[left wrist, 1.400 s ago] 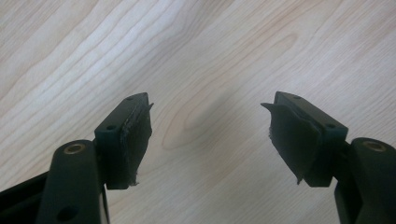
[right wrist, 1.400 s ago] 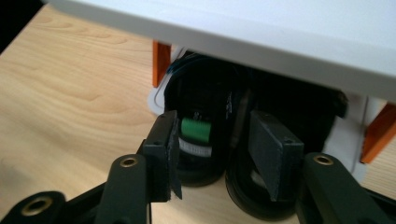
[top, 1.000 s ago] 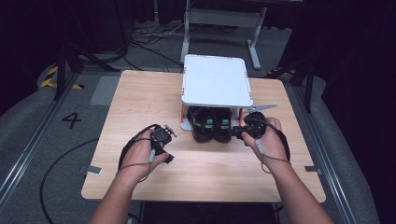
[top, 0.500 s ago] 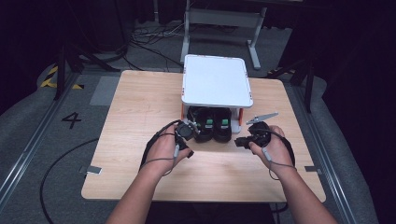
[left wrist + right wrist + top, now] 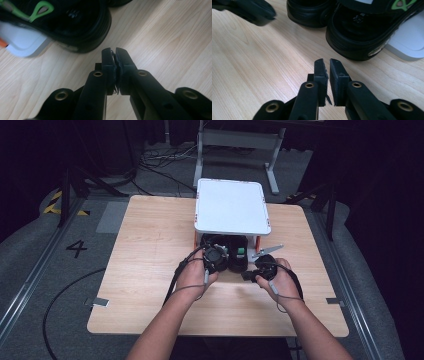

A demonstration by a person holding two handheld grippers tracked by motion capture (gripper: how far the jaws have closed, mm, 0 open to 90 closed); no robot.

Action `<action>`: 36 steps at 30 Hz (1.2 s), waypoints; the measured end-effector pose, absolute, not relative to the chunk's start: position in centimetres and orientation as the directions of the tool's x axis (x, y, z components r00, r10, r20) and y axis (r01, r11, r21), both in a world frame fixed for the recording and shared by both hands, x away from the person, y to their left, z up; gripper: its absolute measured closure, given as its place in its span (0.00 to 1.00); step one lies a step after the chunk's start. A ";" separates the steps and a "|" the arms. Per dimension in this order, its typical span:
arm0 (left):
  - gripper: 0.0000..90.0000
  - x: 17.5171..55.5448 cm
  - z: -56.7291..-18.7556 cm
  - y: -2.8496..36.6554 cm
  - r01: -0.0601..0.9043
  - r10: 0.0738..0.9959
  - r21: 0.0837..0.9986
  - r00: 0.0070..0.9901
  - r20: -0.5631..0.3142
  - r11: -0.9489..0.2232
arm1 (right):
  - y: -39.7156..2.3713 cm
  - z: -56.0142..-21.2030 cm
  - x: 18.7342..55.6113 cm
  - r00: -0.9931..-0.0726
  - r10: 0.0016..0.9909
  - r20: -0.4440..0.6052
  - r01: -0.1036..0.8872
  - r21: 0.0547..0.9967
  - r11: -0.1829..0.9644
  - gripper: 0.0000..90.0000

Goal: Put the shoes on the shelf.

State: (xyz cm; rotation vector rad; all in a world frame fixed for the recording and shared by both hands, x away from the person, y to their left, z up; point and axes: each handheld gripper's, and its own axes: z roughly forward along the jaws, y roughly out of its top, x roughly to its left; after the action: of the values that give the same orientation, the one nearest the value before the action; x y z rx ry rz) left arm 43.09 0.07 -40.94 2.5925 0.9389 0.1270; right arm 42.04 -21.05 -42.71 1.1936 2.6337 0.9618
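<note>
black shoes (image 5: 235,254) w/ green trim, heels out under white stand (image 5: 231,207)

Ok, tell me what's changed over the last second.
The left gripper slid right across the table to the black shoes, its jaws closing on nothing. The right gripper dropped toward the table and closed, also empty. Shoes and white stand stayed put.
</note>
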 end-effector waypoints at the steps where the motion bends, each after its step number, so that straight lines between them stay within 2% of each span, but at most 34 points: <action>1: 0.97 43.3 -41.1 -0.1 0.595 0.628 0.371 0.777 -0.041 -0.713 | -21.0 -42.8 42.1 -0.688 0.708 0.162 0.647 0.578 0.497 0.96; 9: 0.96 44.3 -41.8 -0.4 0.604 0.640 0.381 0.767 -0.042 -0.700 | -20.9 -43.4 42.9 -0.690 0.705 0.164 0.645 0.583 0.495 0.96; 13: 0.99 44.6 -41.8 -0.1 0.630 0.656 0.391 0.750 -0.082 -0.671 | -20.7 -43.8 43.3 -0.690 0.704 0.166 0.643 0.586 0.492 0.95; 17: 1.00 44.6 -42.0 0.1 0.641 0.684 0.412 0.727 -0.053 -0.648 | -20.3 -44.1 43.7 -0.695 0.706 0.139 0.633 0.585 0.507 1.00; 26: 1.00 45.8 -42.3 0.0 0.652 0.713 0.414 0.701 -0.008 -0.635 | -19.5 -44.4 44.8 -0.696 0.708 0.119 0.615 0.608 0.502 1.00; 30: 1.00 46.6 -42.5 -0.2 0.643 0.715 0.406 0.698 0.038 -0.650 | -19.3 -44.5 45.8 -0.694 0.712 0.103 0.609 0.610 0.506 1.00; 33: 1.00 47.1 -42.5 -0.5 0.621 0.705 0.390 0.700 0.114 -0.680 | -19.3 -44.4 46.5 -0.685 0.727 0.049 0.595 0.614 0.519 1.00; 36: 1.00 47.5 -42.8 -0.5 0.627 0.715 0.396 0.688 0.123 -0.671 | -19.4 -44.5 46.9 -0.680 0.732 0.031 0.590 0.616 0.522 1.00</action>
State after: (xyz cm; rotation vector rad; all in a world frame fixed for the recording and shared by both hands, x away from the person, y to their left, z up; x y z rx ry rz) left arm 47.49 -0.51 -42.83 2.5774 1.0586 0.3860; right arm 46.93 -19.37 -44.51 1.1198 2.5304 0.8923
